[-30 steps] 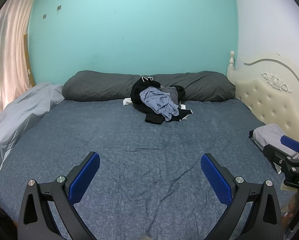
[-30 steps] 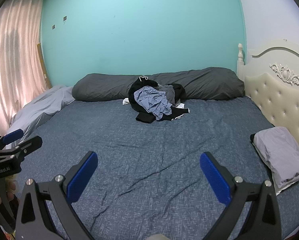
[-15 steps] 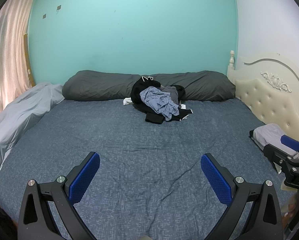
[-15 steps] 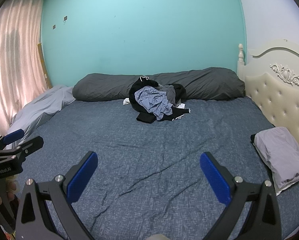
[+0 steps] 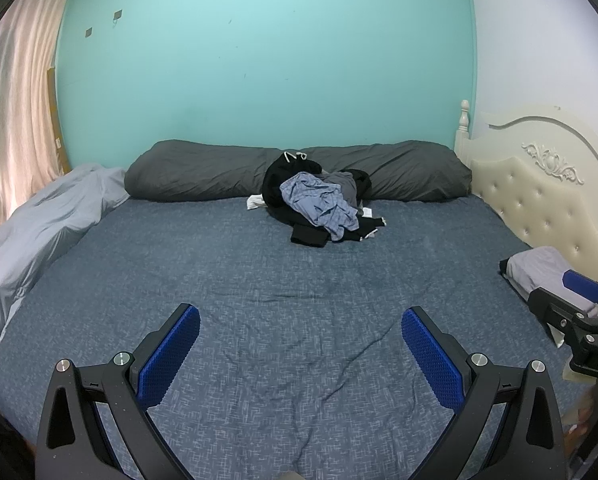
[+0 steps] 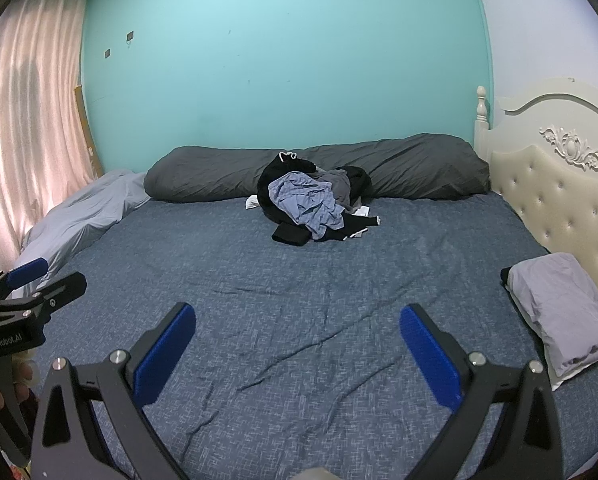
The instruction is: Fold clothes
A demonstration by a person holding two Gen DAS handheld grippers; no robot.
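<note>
Blue bedsheet (image 5: 299, 280) under teal wall (image 5: 259, 60); both grippers' jaws spread apart, clothes pile (image 5: 319, 204) far.

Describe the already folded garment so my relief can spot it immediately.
Start at the cream tufted headboard on the right. At its foot, on the blue bedsheet, lies the folded pale grey garment, flat and squared, unlike the crumpled clothes pile by the dark pillows.

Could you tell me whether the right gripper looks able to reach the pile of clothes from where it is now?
Probably not yet: the right gripper, open and empty, sits well short of the pile of clothes, though only bare bedsheet lies between.
</note>
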